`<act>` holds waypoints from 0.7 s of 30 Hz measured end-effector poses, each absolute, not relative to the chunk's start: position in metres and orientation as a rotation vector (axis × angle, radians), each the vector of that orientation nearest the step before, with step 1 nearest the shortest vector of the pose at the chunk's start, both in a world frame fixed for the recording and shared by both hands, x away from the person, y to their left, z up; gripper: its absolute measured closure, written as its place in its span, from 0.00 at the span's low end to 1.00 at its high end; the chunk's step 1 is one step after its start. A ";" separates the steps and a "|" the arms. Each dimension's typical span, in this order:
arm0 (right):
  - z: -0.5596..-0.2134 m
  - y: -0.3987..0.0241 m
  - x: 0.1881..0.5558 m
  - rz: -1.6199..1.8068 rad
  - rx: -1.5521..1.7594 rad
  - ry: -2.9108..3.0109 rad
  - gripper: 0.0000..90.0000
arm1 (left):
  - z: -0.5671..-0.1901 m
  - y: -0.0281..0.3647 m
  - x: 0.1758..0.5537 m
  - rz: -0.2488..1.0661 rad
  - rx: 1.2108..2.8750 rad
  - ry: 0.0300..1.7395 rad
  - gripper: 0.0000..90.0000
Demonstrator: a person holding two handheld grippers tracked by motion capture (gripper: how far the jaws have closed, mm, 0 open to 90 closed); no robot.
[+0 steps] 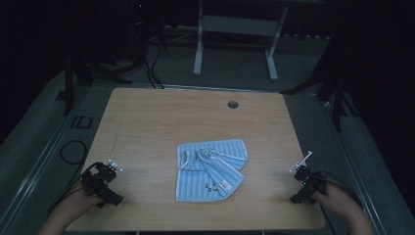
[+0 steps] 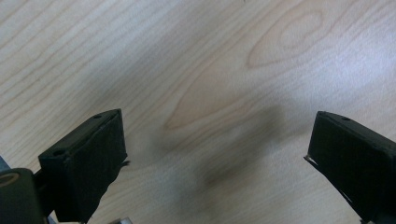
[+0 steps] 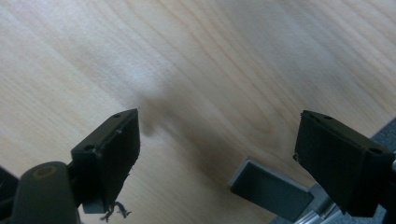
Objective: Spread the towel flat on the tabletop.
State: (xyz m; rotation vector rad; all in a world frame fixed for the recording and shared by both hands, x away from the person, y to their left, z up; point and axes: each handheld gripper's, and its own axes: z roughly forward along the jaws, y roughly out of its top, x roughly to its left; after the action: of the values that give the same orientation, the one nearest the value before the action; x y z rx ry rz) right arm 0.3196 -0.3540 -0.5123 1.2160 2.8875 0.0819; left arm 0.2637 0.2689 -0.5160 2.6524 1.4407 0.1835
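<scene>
The left tool [image 1: 108, 172] rests at the bench's [image 1: 147, 117] near left corner, jaws spread wide and empty. A folded blue striped cloth [image 1: 210, 170] lies mid-bench, between both tools. The right tool [image 1: 304, 177], near the right edge, is likewise spread wide.

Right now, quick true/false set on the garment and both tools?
1. The blue striped garment lies on the wooden table, between the two tools. True.
2. The left tool is shut on the garment. False: its jaws stand wide apart over bare wood, well clear of the cloth.
3. The right tool is open. True: the right gripper view shows a wide gap with nothing in it.
4. The garment hangs over the table's front edge. False: it lies wholly on the tabletop.
5. A round hole sits in the table's far side. True.
</scene>
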 end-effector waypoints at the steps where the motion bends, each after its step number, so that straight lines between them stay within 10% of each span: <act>1: -0.512 -0.352 0.321 0.075 1.216 2.897 0.15 | -0.515 0.269 0.264 0.197 2.656 1.443 0.05; 21: -0.511 -0.301 0.332 0.052 0.991 3.029 0.16 | -0.512 0.230 0.287 0.119 2.701 1.266 0.05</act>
State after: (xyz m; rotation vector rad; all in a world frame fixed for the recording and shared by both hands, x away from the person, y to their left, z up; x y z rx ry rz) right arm 0.3317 -0.3014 -0.5110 0.9911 3.0291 0.0517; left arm 0.2870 0.2300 -0.5116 2.7008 1.2655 0.1193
